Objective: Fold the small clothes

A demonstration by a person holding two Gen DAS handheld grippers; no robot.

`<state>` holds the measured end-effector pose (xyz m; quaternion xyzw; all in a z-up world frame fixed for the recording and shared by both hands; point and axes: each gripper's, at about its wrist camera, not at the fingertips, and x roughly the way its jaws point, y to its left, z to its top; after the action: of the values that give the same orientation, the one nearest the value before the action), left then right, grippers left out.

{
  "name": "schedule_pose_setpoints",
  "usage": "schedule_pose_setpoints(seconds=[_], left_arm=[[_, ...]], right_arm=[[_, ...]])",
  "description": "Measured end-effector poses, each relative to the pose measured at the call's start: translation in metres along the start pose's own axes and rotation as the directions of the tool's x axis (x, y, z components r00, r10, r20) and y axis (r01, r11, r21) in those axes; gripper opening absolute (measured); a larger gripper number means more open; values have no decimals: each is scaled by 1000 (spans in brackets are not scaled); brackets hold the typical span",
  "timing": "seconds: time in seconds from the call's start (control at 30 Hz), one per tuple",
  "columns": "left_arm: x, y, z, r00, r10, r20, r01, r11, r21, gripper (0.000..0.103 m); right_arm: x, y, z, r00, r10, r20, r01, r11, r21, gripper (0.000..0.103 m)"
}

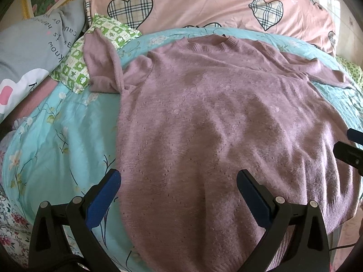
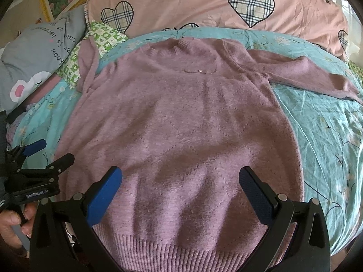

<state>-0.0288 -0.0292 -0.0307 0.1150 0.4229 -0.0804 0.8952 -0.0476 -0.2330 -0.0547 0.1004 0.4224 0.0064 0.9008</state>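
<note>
A mauve knitted sweater (image 1: 215,117) (image 2: 181,124) lies spread flat on a turquoise floral bedspread (image 1: 56,136) (image 2: 329,136), neck away from me and ribbed hem nearest. Its left sleeve (image 1: 99,65) is bent up onto a green checked pillow; its right sleeve (image 2: 306,74) stretches out to the right. My left gripper (image 1: 179,181) hovers open over the sweater's lower left part, nothing between its fingers. Open too, my right gripper (image 2: 181,181) hangs over the lower middle, just above the hem. The left gripper also shows at the left edge of the right wrist view (image 2: 48,150).
A pink quilt with checked hearts (image 1: 204,4) (image 2: 192,4) lies bunched behind the sweater. A green checked pillow (image 1: 74,63) and a grey printed pillow (image 1: 29,45) sit at the back left. A person's hand (image 2: 11,224) holds the left gripper's handle.
</note>
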Motion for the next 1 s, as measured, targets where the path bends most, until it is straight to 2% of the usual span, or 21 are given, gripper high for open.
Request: schedule_pose_setpoints(seconds=[0.67,0.83,1.0], left_arm=[[7,-3,2,1000,-9,-18,9,1000,-5,102],[13,-3,7,999,-22,-29,22,1000,-11,102],[22,-1,21,999,-29,-37,28,999,-16,102]], right_arm=[[3,-2,2,1000,19,-3,-19,1000,18,103],[5,-17,4,998,57,5,-57,995,83,103],[4,-52,10,998,53,17,-55,985,164,103]])
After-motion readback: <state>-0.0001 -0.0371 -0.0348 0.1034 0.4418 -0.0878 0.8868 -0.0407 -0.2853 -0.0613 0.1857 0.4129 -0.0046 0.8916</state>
